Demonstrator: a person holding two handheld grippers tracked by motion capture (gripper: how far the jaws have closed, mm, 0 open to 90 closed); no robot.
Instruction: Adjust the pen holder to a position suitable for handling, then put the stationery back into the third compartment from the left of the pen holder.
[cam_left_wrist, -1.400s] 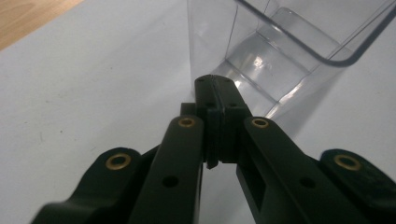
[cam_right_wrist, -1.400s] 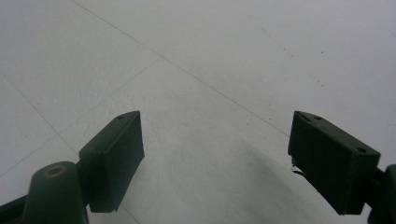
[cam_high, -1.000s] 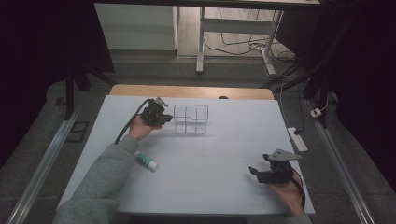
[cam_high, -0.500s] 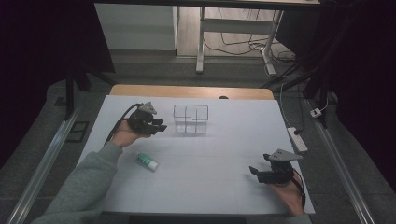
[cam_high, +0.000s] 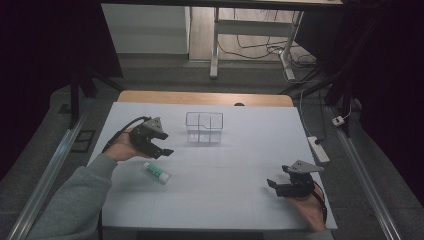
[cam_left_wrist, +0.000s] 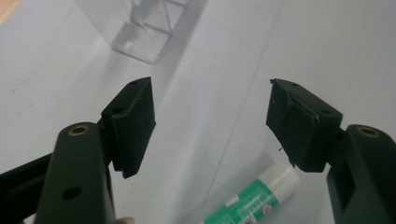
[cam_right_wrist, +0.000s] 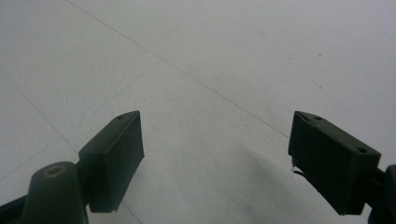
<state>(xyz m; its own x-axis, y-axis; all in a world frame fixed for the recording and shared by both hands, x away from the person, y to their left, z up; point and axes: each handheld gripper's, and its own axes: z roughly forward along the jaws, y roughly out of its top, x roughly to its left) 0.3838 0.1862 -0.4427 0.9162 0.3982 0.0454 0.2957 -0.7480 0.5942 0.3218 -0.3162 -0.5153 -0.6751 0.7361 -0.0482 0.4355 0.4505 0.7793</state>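
Pulling back from the clear divided box, the left tool (jaws apart, empty) hung above the glue stick; right tool waited, open.

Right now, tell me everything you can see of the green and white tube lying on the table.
The tube is a small cylinder, like a glue stick: white cap at one end, green label with print too small to read, likely plastic. It lies flat on its side on the white table, slanted, near the person's side, just below the left gripper. Nothing touches it but the table. In the left gripper view it lies below the open fingers, not between them.
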